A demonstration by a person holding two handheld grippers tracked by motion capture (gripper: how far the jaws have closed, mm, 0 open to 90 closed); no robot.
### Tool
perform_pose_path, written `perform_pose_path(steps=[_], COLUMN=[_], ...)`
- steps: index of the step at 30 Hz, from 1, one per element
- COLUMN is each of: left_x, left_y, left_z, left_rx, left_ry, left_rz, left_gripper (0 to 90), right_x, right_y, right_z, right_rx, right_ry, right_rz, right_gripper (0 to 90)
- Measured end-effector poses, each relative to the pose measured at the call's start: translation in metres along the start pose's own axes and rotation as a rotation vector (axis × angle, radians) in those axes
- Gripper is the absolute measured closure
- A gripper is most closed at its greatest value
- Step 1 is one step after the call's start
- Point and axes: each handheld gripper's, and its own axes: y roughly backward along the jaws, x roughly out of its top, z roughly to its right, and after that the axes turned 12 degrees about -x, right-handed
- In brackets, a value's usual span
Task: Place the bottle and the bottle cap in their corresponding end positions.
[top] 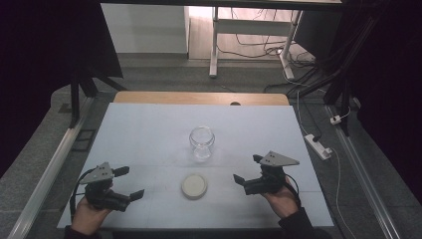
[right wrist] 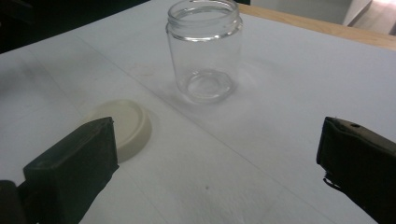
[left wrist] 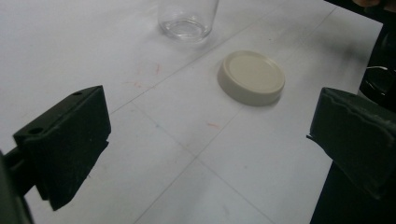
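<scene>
I hold my left gripper (top: 125,182) at about eight o'clock on the white table (top: 149,129), its two black jaws spread wide with nothing between them. My right gripper (top: 247,169) sits at about four o'clock, its jaws just as wide apart and likewise empty. Both point inward toward the middle of the table. Between them, at six o'clock from the table's centre, a cream lid (top: 194,185) lies flat on the surface, touching neither gripper. At twelve o'clock from the lid, near it but apart, a clear glass jar (top: 202,142) stands upright with its mouth open. In my left gripper view the lid lies ahead between the jaws, with the jar's base beyond it. In my right gripper view the jar stands ahead and the lid lies beside the left-hand jaw.
</scene>
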Motion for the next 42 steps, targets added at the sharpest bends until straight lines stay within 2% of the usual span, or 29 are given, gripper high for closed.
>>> perform_pose_path(steps=[4,10,18,24,28,32,34,38,42], left_x=[-0.008,-0.017,-0.032,-0.045,-0.052,-0.059,-0.062,-0.063,-0.062], left_y=[0.010,0.023,0.029,0.035,0.039,0.040,0.040,0.041,0.039], left_z=[0.000,0.002,0.006,0.007,0.008,0.008,0.007,0.006,0.006], left_rx=[0.028,0.070,0.132,0.164,0.187,0.214,0.223,0.228,0.227], left_ry=[0.023,0.045,0.056,0.091,0.104,0.123,0.134,0.155,0.156], left_rz=[0.018,0.032,0.000,-0.017,-0.038,-0.076,-0.096,-0.106,-0.118], left_gripper=[0.0,0.0,0.0,0.0,0.0,0.0,0.0,0.0,0.0], right_x=[-0.007,-0.019,-0.044,-0.060,-0.068,-0.073,-0.074,-0.077,-0.078], right_y=[0.012,0.030,0.053,0.067,0.074,0.078,0.082,0.087,0.087], right_z=[0.005,0.015,0.026,0.031,0.034,0.034,0.034,0.036,0.037], right_rx=[-0.034,-0.090,-0.172,-0.216,-0.229,-0.241,-0.250,-0.260,-0.255], right_ry=[-0.007,-0.043,-0.084,-0.115,-0.137,-0.129,-0.138,-0.162,-0.169], right_rz=[-0.007,-0.011,-0.047,-0.078,-0.104,-0.132,-0.128,-0.138,-0.141], right_gripper=[0.0,0.0,0.0,0.0,0.0,0.0,0.0,0.0,0.0])
